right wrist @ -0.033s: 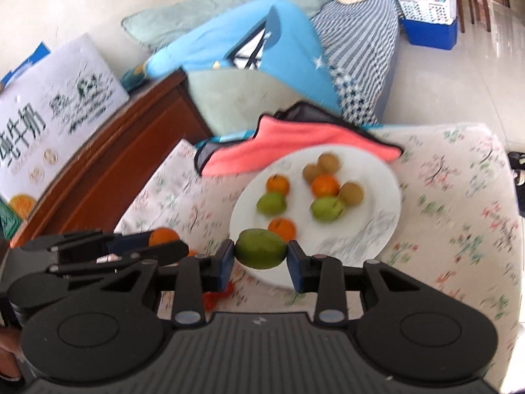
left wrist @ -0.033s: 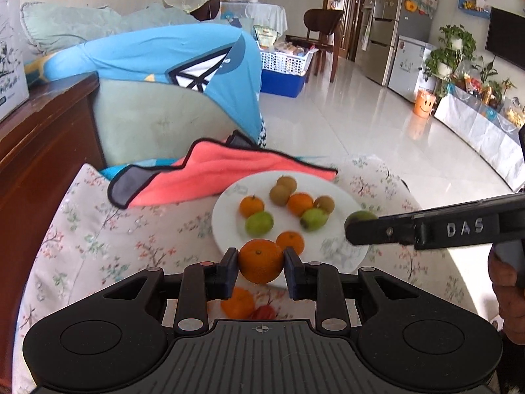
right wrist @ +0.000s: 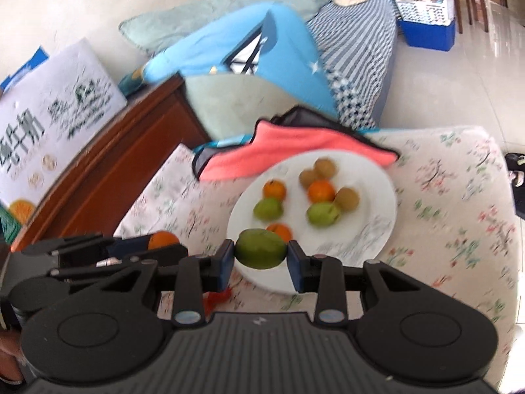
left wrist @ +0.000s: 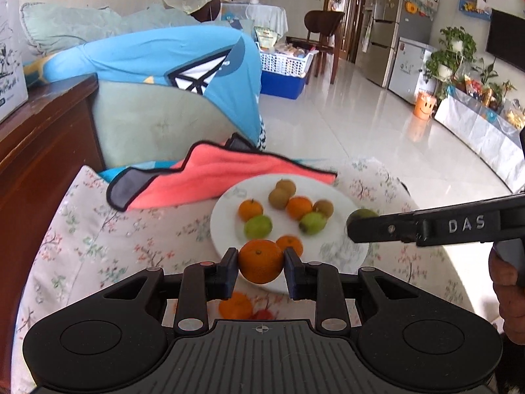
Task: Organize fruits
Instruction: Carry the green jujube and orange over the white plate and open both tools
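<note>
The white plate (left wrist: 344,249) on the floral cloth is my landmark; seven fruits lie on it. My left gripper (left wrist: 261,271) is clenched on an orange (left wrist: 261,265) held over the plate's near rim. My right gripper (right wrist: 261,259) grasps a green fruit (right wrist: 261,252), likewise at the near rim. I judge both should lower onto bare plate on the right, beside like fruit, releasing only once seated, one gripper at a time.

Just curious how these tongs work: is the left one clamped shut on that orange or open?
Shut on it. The left gripper has both pads pressed against the sides of the orange, which hangs between them above the plate edge.
</note>
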